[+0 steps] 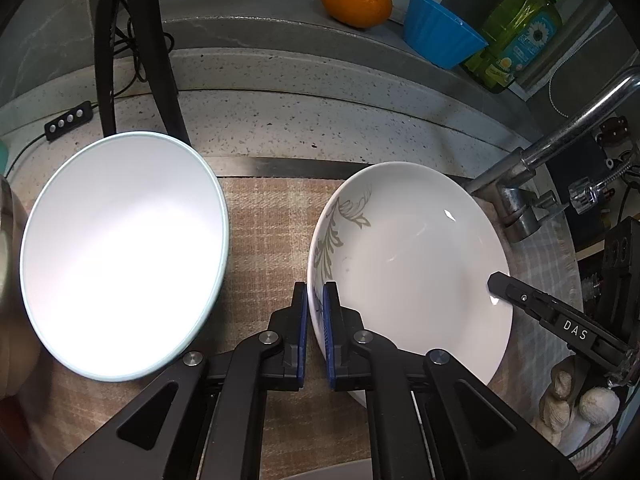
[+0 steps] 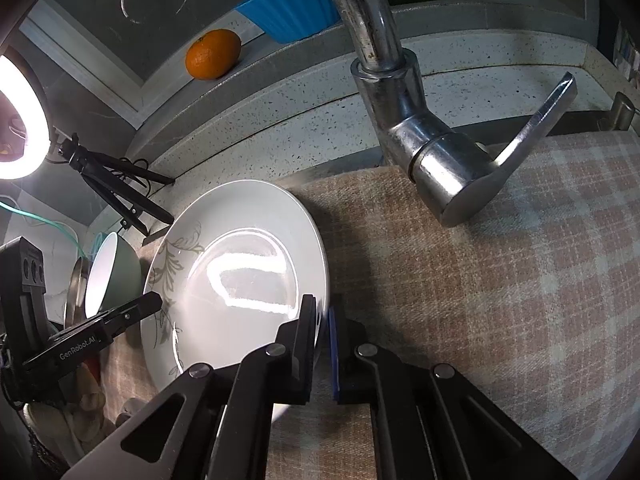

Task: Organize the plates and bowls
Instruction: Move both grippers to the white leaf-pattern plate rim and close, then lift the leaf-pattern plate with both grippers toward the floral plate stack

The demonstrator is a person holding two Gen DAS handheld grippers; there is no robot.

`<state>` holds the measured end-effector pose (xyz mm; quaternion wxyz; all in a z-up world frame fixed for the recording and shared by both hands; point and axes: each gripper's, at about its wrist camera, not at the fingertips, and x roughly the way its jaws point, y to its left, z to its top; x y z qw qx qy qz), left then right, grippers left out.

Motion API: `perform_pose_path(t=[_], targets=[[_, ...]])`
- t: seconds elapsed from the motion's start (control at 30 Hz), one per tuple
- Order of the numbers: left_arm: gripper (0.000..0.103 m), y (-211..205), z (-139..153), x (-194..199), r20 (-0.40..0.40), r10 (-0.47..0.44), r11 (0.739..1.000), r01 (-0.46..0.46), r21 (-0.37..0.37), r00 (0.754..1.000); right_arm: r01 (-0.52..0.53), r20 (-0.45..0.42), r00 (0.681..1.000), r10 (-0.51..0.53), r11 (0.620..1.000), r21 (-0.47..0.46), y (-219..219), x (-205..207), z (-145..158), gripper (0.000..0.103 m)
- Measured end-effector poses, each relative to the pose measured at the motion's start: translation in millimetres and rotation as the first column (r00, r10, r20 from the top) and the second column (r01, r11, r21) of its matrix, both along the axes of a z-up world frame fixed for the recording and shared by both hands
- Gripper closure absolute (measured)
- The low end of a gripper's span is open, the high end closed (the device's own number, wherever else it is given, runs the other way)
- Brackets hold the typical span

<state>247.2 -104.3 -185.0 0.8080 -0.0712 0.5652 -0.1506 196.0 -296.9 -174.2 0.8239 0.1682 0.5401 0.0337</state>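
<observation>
A white plate with a grey leaf pattern [image 1: 412,264] lies on a checked cloth [image 1: 264,240]. My left gripper [image 1: 315,300] is shut on the plate's left rim, one blue pad above it and one below. My right gripper [image 2: 322,316] is shut on the opposite rim of the same plate [image 2: 240,272]. In the left wrist view the right gripper's [image 1: 496,282] tip rests at the plate's right edge. The left gripper [image 2: 154,303] appears at the plate's left edge in the right wrist view. A pale green bowl [image 1: 120,256] with a white inside stands left of the plate, also seen as the bowl [image 2: 108,276].
A chrome faucet [image 2: 404,120] rises just behind the plate, its lever to the right. On the ledge behind are an orange [image 1: 356,0], a blue cup [image 1: 436,32] and a green soap bottle [image 1: 520,32]. A ring light's tripod [image 1: 140,48] stands back left.
</observation>
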Motion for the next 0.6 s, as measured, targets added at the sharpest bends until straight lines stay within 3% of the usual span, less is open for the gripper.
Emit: perform_pose_path(t=[0.6], targets=[[0.097,0.1,9.7,-8.9,0.036,-0.013,1.0,0.012,0.011,0.999,-0.016,0.021,1.0,0.017,1.0,-0.008,0.5,-4.9,10.5,0.097]])
